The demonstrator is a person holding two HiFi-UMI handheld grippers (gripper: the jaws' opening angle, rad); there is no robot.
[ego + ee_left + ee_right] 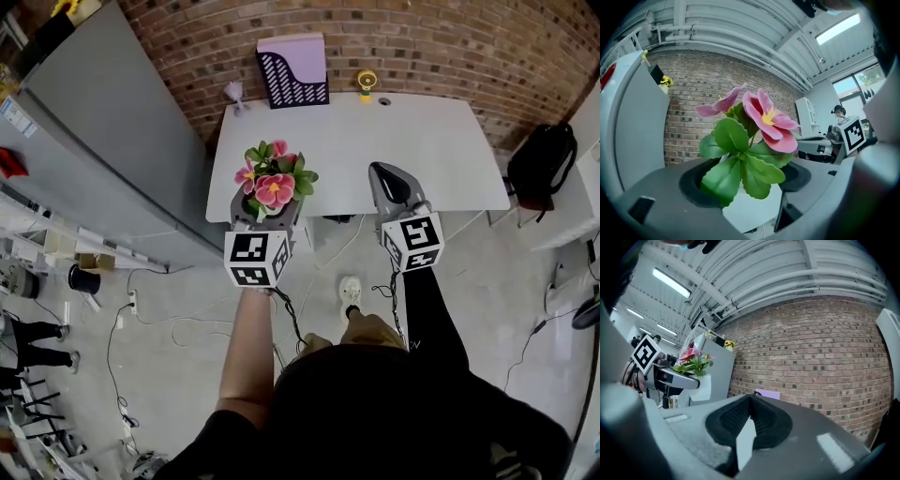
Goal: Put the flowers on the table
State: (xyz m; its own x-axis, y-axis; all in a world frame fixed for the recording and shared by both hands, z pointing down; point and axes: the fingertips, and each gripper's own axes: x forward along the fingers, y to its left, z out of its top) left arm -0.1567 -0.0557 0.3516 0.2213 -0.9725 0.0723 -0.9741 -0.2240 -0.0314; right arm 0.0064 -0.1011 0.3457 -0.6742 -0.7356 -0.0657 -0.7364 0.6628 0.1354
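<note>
1. Carrying the flowers (275, 183) to the table (394, 141) looks like the step in hand. They are up in the air at its near left corner and not yet set down.
2. The left gripper (265, 211) points level, and its jaws stand wide and pinch the white pot (750, 211) from both sides. The leaves and pink blooms rise upright above them.
3. The right gripper (382, 173) is beside it and well apart from it, with its jaws pressed together and nothing between them.
4. Most of the tabletop is bare. A purple file holder (292, 73) and a few small items stand along the far edge by the brick wall.
5. Next, I judge, the pot has to go forward over the bare top and then come down until its base rests flat.
6. Only then should the jaws spread. Let go too soon or on a tilt, the pot could tip or catch the table edge.
</note>
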